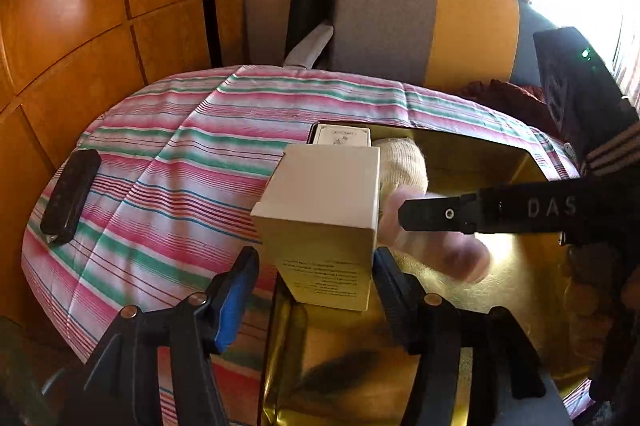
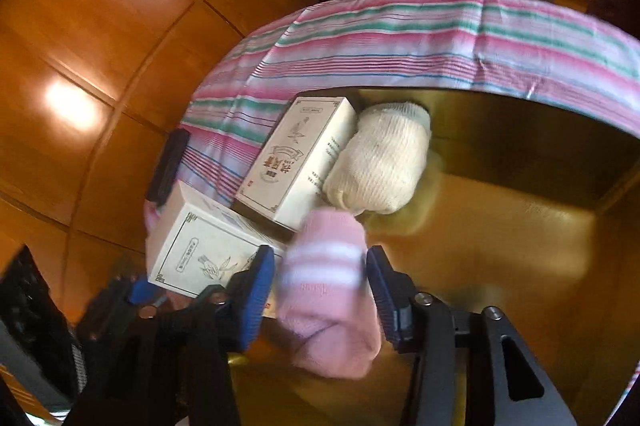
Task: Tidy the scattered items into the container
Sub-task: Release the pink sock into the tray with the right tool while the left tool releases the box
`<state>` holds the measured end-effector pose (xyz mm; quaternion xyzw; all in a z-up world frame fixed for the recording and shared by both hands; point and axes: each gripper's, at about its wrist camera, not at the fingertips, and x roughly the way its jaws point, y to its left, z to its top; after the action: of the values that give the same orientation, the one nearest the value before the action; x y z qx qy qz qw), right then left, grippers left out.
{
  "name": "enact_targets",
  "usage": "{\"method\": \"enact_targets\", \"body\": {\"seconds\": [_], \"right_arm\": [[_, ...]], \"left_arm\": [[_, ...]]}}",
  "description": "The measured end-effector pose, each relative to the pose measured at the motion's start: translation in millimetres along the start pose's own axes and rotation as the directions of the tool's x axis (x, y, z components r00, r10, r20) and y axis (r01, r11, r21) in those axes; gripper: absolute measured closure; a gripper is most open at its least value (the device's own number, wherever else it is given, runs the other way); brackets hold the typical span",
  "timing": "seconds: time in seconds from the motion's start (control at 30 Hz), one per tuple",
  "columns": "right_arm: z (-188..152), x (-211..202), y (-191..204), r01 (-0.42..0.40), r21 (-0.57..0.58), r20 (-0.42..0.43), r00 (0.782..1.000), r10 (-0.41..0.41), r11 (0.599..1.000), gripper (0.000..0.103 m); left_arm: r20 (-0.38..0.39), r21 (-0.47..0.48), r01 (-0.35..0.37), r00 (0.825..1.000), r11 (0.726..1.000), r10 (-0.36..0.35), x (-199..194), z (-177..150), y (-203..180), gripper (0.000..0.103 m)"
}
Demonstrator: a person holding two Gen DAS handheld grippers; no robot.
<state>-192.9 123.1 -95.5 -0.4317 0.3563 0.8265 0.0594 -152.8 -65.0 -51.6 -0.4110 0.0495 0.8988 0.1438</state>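
My left gripper [image 1: 316, 278] clasped a box [image 1: 320, 222] over the gold tray's [image 1: 520, 290] rim; my right [image 2: 320, 290] pinched a pink sock [image 2: 328, 290] above the tray (both crowded one corner). They might collide, tipping the box outside.

Left wrist view: sits behind the left gripper [image 1: 316, 286], low and close over the near-left corner of the gold box [image 1: 520, 154], facing across the striped cloth [image 1: 168, 162] toward the chair [image 1: 384, 14] and window at the far edge.

Right wrist view: behind the right gripper [image 2: 320, 294], higher, rolled, tilted down into the box [image 2: 520, 226], very near.

Shared ground: box interior, cream sock [image 1: 402, 162] [image 2: 380, 162] and carton [image 1: 340, 137] [image 2: 296, 162] at the far-left corner, cloth, black case [image 1: 70, 196] [image 2: 168, 166] near the left edge, wood panels [image 1: 80, 18] [image 2: 100, 26]. Each view catches the other gripper.
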Motion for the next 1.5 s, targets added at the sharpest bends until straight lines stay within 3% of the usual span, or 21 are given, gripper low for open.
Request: {"method": "enact_targets", "body": {"seconds": [0.27, 0.43, 0.63, 0.93, 1.2, 1.3, 1.5], "right_arm": [[-26, -21, -20, -0.058, 0.051, 0.069, 0.996, 0.054, 0.997, 0.047], [-43, -25, -20, 0.029, -0.026, 0.092, 0.995, -0.026, 0.999, 0.047], [-42, -30, -15, 0.127, -0.123, 0.135, 0.985, -0.11, 0.984, 0.047], [-27, -48, -49, 0.186, -0.107, 0.152, 0.974, -0.169, 0.977, 0.046], [-40, -69, -64, 0.242, -0.133, 0.166, 0.961, -0.219, 0.961, 0.046], [-43, -91, -66, 0.231, -0.104, 0.214, 0.955, -0.205, 0.968, 0.045], [-55, -144, -62, 0.213, -0.112, 0.296, 0.939, -0.172, 0.971, 0.036]], "left_arm": [[0.068, -0.086, -0.039, 0.997, 0.995, 0.045, -21, -18, 0, 0.043], [0.087, -0.161, -0.051, 0.994, 0.986, 0.066, -36, -33, 2, 0.044], [0.045, -0.187, -0.051, 0.997, 0.981, 0.06, -35, -47, -3, 0.044], [0.011, -0.2, 0.015, 1.0, 0.98, -0.013, -38, -61, -30, 0.044], [-0.013, -0.171, 0.063, 0.998, 0.983, -0.066, -46, -69, -56, 0.044], [0.016, -0.154, 0.067, 0.998, 0.986, -0.065, -59, -67, -65, 0.044], [0.074, -0.116, 0.09, 0.994, 0.989, -0.082, -83, -52, -84, 0.044]]}}
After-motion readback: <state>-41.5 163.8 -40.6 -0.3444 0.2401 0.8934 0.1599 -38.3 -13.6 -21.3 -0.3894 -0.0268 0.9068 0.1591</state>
